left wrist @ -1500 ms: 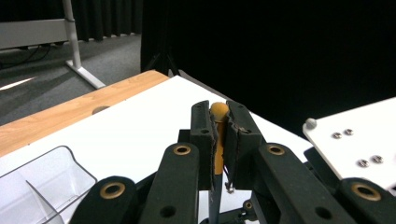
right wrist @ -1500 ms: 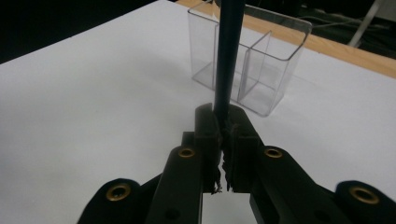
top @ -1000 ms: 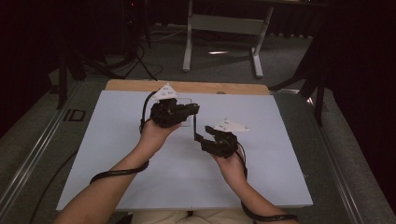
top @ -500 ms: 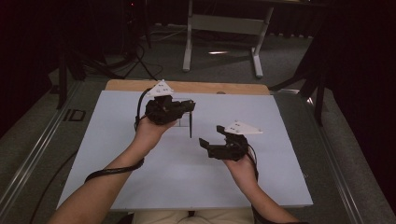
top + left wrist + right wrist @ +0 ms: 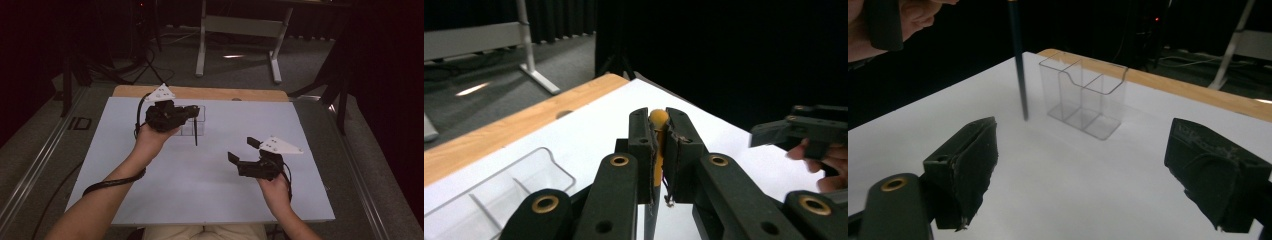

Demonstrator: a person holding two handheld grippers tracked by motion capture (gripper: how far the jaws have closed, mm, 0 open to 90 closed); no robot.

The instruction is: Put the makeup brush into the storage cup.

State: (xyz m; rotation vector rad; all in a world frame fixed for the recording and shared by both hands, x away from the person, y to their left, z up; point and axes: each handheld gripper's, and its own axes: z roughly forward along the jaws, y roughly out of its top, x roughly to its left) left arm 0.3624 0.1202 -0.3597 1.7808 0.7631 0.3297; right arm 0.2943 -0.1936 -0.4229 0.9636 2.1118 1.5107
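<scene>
From above, the left hand-held gripper clamps a slim dark pencil, hanging upright over the smooth white counter beside a clear plastic organiser.

Its own view shows a rounded, perhaps rubbery, orange end.

The right hand-held gripper, jaws just opened wide, is empty.

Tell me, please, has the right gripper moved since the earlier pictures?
Yes. In the high view, the right gripper has drawn away from the clear organizer, toward the table's near right edge, its jaws having just opened, nothing between them.
</scene>
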